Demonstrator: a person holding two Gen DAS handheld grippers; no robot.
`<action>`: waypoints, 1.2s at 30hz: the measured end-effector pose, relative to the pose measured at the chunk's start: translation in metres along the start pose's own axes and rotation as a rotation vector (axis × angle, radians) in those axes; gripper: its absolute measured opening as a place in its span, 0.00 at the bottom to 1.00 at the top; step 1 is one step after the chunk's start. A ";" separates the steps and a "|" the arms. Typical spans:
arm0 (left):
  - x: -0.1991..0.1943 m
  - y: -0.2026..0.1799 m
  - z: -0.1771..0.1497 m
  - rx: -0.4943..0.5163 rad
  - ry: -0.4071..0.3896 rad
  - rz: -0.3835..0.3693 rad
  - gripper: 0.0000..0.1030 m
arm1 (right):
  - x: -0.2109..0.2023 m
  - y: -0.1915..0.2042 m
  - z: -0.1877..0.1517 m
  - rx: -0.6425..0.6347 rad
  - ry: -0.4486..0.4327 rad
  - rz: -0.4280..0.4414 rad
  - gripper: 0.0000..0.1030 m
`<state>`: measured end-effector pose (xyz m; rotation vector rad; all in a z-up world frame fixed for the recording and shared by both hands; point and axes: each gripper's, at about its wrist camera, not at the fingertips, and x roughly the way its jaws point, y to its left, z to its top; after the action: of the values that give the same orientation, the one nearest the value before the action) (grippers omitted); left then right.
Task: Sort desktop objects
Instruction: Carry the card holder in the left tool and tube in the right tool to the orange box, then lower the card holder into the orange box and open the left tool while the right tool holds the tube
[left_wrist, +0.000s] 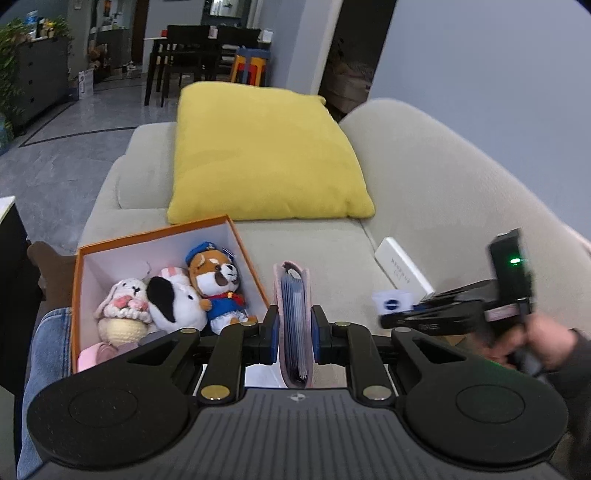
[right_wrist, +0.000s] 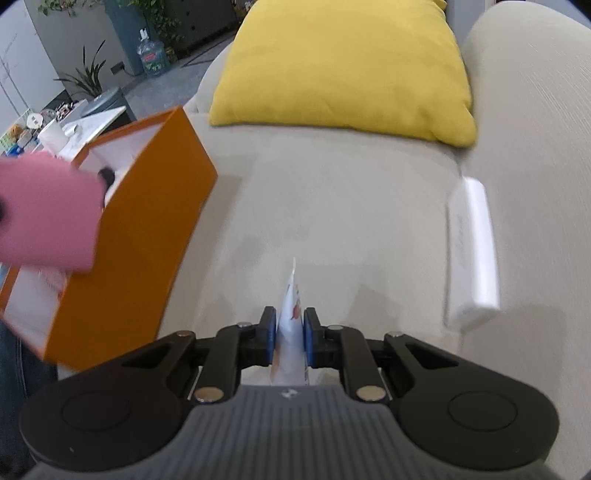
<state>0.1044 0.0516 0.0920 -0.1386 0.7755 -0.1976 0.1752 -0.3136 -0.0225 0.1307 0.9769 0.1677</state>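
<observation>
My left gripper is shut on a pink card holder with dark sleeves, held upright just right of the orange box. The box holds several plush toys. In the right wrist view the card holder shows as a pink blur in front of the orange box. My right gripper is shut on a thin white packet above the sofa seat. The right gripper with its white packet also shows at the right of the left wrist view.
A white oblong case lies on the beige sofa by the backrest; it also shows in the right wrist view. A yellow cushion lies at the far end of the seat. My jeans-clad leg is left of the box.
</observation>
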 end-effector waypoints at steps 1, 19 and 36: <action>-0.006 0.004 -0.001 -0.005 -0.010 0.015 0.18 | 0.003 0.005 0.003 -0.002 -0.012 0.006 0.16; 0.033 0.055 -0.025 -0.061 0.103 0.139 0.18 | -0.012 0.031 -0.012 0.011 -0.015 -0.004 0.14; 0.069 0.073 -0.017 -0.088 0.188 0.173 0.18 | -0.013 0.174 0.074 -0.107 -0.040 0.117 0.13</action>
<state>0.1496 0.1056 0.0184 -0.1362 0.9795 -0.0121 0.2153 -0.1485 0.0612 0.0933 0.9190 0.3234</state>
